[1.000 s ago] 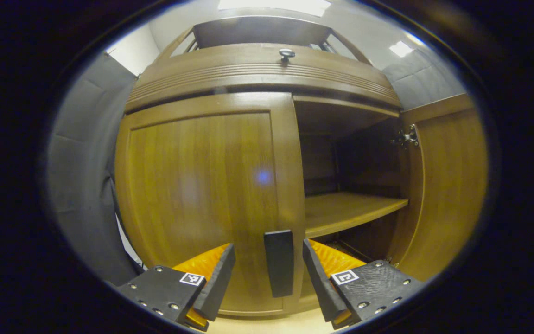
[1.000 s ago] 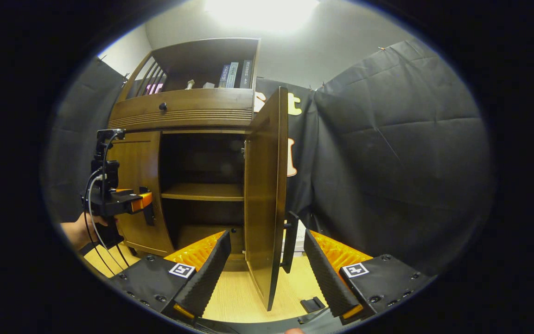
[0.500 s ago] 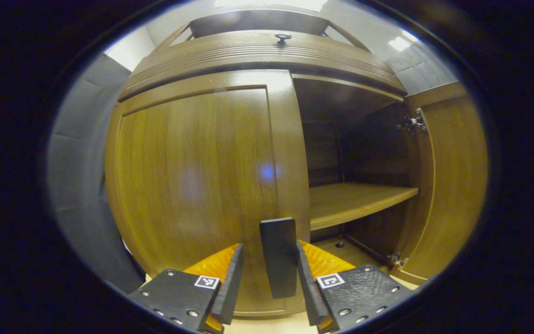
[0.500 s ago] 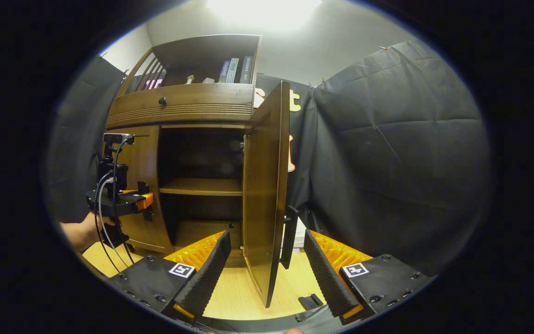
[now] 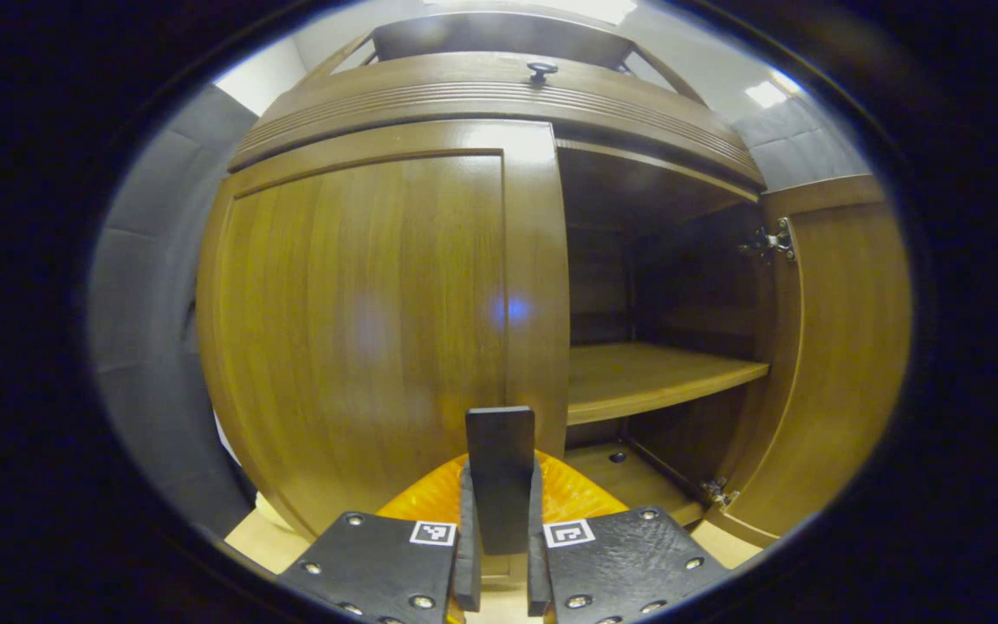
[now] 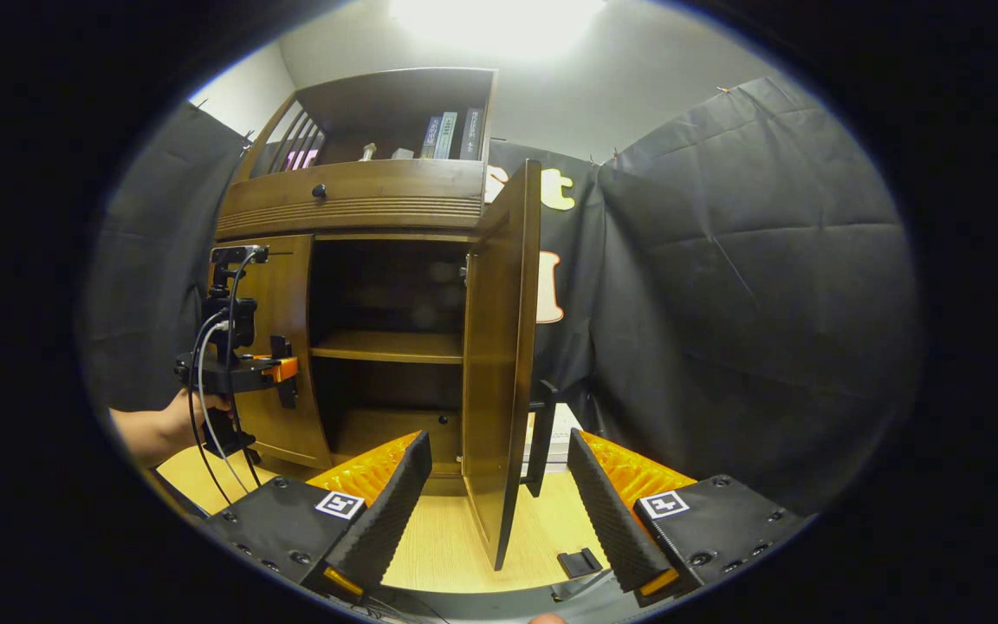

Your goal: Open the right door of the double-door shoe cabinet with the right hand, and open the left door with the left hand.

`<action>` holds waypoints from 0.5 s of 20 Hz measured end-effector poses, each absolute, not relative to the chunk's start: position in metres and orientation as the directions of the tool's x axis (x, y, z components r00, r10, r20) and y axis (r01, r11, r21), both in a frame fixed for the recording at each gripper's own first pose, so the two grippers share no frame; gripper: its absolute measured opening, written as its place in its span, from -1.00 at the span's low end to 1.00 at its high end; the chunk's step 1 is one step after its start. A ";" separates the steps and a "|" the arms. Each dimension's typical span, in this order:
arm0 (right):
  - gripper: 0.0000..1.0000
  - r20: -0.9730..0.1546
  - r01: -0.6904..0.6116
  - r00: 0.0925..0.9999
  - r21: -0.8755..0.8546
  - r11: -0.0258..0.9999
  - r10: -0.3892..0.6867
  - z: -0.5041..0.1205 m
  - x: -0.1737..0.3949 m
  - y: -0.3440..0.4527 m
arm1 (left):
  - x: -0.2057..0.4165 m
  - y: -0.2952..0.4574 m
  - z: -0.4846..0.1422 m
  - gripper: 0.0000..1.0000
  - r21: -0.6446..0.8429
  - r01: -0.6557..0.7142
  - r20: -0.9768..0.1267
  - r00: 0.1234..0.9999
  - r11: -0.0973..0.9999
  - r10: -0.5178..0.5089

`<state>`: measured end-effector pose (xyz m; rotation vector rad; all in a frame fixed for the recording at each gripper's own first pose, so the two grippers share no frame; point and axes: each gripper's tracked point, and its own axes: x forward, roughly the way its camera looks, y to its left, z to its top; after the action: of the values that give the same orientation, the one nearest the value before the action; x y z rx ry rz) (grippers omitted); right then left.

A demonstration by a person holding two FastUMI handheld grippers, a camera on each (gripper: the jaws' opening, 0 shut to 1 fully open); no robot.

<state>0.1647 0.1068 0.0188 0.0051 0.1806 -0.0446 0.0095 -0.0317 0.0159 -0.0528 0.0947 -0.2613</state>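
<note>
Tongs first: the left tongs [image 5: 499, 555] are closed on the flat dark handle [image 5: 500, 477] of the left door [image 5: 360, 329], one finger pressed to each side of the slab. The right tongs [image 6: 492, 507] stand wide apart and hold nothing, hanging back from the edge of the right door [image 6: 499, 364].

The shoe cabinet [image 6: 352, 204] is glossy brown wood with a straight grain, and a band of fine ridges runs across the drawer front above its two doors. The left door lies flat and shut; the right one is swung out wide, with its own long dark handle [image 6: 539, 442] on the outer face. Inside sits one smooth wooden shelf [image 5: 646, 377]. One small round knob [image 5: 541, 69] sits on the drawer front. Three upright books [image 6: 449, 136] stand in the open top compartment. In the right gripper view a hand [image 6: 183, 412] holds the left tongs [image 6: 284, 394] at the left door.
</note>
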 end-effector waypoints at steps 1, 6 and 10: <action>0.99 -0.178 0.035 0.983 0.005 0.999 -0.033 0.019 0.164 0.107 | 0.003 -0.029 0.020 -0.55 -0.062 0.248 -0.086 0.964 0.967 -0.253; 0.94 -0.163 -0.033 0.986 0.026 0.999 0.037 0.021 0.159 0.107 | -0.031 -0.018 0.030 -0.56 -0.056 0.221 -0.096 0.969 0.974 -0.225; 0.93 -0.145 -0.095 0.984 0.051 0.994 0.101 0.023 0.153 0.106 | -0.045 -0.009 0.040 -0.56 -0.059 0.194 -0.097 0.975 0.979 -0.199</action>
<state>0.1530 0.1058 0.0234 0.0438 0.1477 0.0987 -0.0447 -0.0093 0.0405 -0.0495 0.1027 -0.1979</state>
